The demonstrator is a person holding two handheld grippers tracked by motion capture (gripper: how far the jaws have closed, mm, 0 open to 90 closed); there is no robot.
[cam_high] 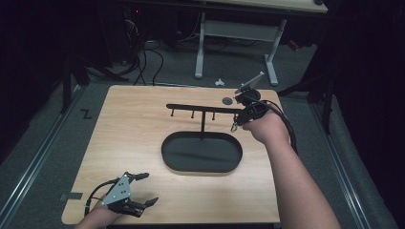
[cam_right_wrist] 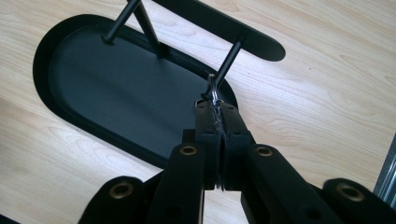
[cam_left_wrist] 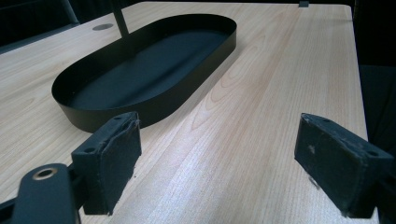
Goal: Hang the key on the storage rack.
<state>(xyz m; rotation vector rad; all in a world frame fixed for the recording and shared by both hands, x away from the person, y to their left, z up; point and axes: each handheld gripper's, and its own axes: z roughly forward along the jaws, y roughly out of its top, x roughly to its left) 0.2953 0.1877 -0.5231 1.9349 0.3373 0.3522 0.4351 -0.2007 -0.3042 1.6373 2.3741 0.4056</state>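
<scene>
**Right gripper clamps a small metal piece at the rack's end peg**

Taking the black oval tray (cam_high: 201,152) as the landmark: it sits near the middle of the wooden table (cam_high: 133,138), with bare wood all round it. The widest open stretches lie to the tray's left and along the near edge in front of it; to its right the strip of wood is narrower before the table's edge. A post rises from the tray's far rim and carries a black hanger rack (cam_high: 203,108), a bar running across above and behind the tray with short pegs hanging from it. A small dark disc (cam_high: 227,100) is set in the table beyond the rack's right end.

The right gripper (cam_high: 237,120) is held above the tray's far right corner, at the right end of the rack. Its jaws are pressed together on a thin, shiny metal piece (cam_right_wrist: 212,92), which sticks out past the tips and reaches the endmost peg (cam_right_wrist: 227,63); whether the two touch, I cannot tell.

The left gripper (cam_high: 142,188) rests low near the table's near edge, well to the front left of the tray, jaws spread wide with nothing between them, facing the tray's long wall.
</scene>
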